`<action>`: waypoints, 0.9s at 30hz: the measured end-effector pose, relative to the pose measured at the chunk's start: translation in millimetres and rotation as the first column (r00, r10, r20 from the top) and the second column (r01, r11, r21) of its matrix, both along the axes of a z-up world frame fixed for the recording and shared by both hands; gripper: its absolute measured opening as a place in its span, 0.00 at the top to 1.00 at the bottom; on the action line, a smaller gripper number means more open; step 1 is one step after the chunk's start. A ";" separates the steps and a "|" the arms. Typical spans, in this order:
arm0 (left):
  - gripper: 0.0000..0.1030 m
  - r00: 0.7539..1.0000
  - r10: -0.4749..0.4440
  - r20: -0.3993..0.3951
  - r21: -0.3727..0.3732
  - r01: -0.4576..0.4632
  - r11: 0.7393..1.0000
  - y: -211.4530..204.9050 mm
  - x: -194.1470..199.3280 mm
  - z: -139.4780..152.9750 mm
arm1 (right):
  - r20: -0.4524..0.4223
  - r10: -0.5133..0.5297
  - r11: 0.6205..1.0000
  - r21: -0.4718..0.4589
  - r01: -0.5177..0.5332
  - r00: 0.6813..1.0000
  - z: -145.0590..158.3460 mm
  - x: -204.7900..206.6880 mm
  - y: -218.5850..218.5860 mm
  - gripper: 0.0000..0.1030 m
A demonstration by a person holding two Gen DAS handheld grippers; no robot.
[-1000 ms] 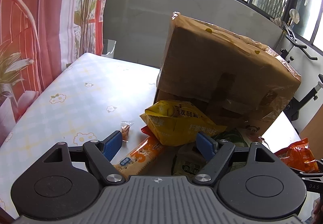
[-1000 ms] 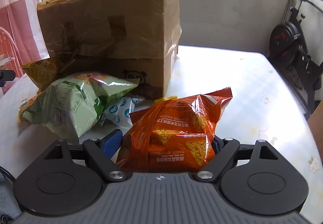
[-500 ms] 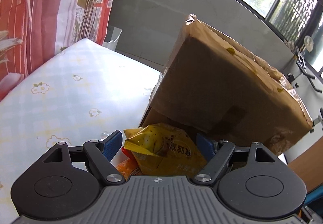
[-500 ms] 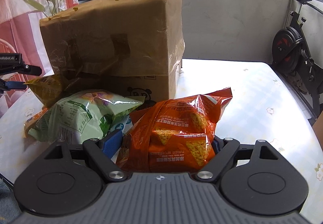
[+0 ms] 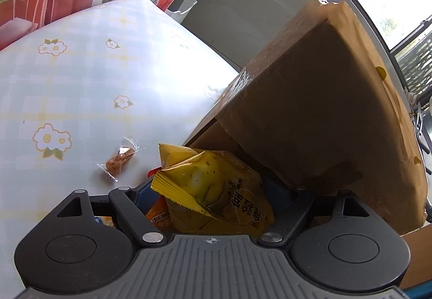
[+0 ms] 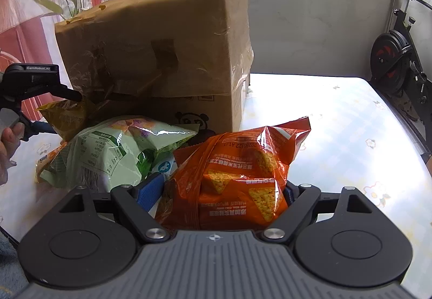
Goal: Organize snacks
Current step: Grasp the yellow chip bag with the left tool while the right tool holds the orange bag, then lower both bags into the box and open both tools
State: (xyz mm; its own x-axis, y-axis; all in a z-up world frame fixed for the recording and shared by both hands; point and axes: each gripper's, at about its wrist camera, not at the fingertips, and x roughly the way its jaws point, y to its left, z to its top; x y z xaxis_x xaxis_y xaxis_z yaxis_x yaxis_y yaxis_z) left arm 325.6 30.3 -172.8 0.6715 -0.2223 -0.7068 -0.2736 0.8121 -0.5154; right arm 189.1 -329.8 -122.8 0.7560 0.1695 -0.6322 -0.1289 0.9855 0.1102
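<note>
A yellow chip bag (image 5: 216,191) lies against the foot of a cardboard box (image 5: 310,110), and it sits between the jaws of my left gripper (image 5: 212,189), which are opening; the pads do not press it. An orange packet (image 5: 159,215) pokes out under it. My right gripper (image 6: 218,191) is shut on an orange chip bag (image 6: 237,172) in front of the same box (image 6: 162,56). In the right wrist view the left gripper (image 6: 54,112) reaches in from the left edge around the yellow bag (image 6: 64,115).
A green bag (image 6: 108,153) and a blue-white packet (image 6: 164,166) lie left of the orange bag. A small clear-wrapped snack (image 5: 120,160) lies alone on the flowered tablecloth (image 5: 81,83). An exercise bike (image 6: 391,56) stands beyond the table's right edge. A person's hand (image 6: 8,142) shows at the left.
My left gripper has rolled and come forward and down, so the yellow bag now sits between its jaws. The right gripper and its orange bag have stayed put.
</note>
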 end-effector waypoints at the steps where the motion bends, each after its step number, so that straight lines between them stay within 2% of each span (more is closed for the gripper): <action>1: 0.17 1.000 -0.001 0.005 0.015 0.001 1.000 -1.6 2.7 0.2 | -0.001 -0.002 1.000 0.001 0.002 1.000 0.0 -0.7 -0.6 0.17; 4: 0.18 1.000 -0.009 0.023 0.061 0.008 0.998 -7.0 6.9 0.4 | -0.004 -0.011 1.000 0.000 0.011 1.000 -0.2 -1.7 -2.7 0.17; 6: 0.29 0.998 -0.027 0.048 0.045 0.025 0.999 -7.2 5.1 1.0 | -0.008 -0.019 1.000 0.005 0.019 1.000 -0.4 -1.5 -3.9 0.17; 10: 0.34 0.994 -0.074 0.084 0.106 0.065 0.992 -9.3 -4.9 8.0 | -0.005 -0.023 1.000 0.010 0.023 1.000 0.1 -2.9 -4.6 0.17; 15: 0.35 0.989 -0.097 0.112 0.109 0.085 0.990 -0.3 -23.3 21.3 | 0.013 -0.025 1.000 0.015 0.025 1.000 3.7 -5.2 -4.6 0.17; 19: 0.35 0.975 -0.146 0.164 0.174 0.117 0.978 4.1 -44.4 38.4 | 0.030 -0.035 0.999 0.023 0.034 0.999 8.5 -6.3 -7.5 0.17; 23: 0.35 0.968 -0.153 0.201 0.207 0.110 0.972 11.6 -63.7 54.8 | 0.047 -0.043 0.999 0.031 0.042 0.998 13.9 -5.8 -9.4 0.17; 27: 0.35 0.944 -0.177 0.279 0.248 0.107 0.963 15.9 -80.8 77.6 | 0.089 -0.047 0.999 0.028 0.044 0.995 26.5 -6.9 -12.4 0.17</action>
State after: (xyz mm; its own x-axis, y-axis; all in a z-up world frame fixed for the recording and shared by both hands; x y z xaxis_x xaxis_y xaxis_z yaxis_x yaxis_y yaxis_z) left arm 244.7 46.3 -95.2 0.8307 -0.1884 -0.5238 -0.0103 0.9356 -0.3529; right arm 182.2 -342.2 -96.3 0.8165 0.1490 -0.5578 -0.0944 0.9876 0.1256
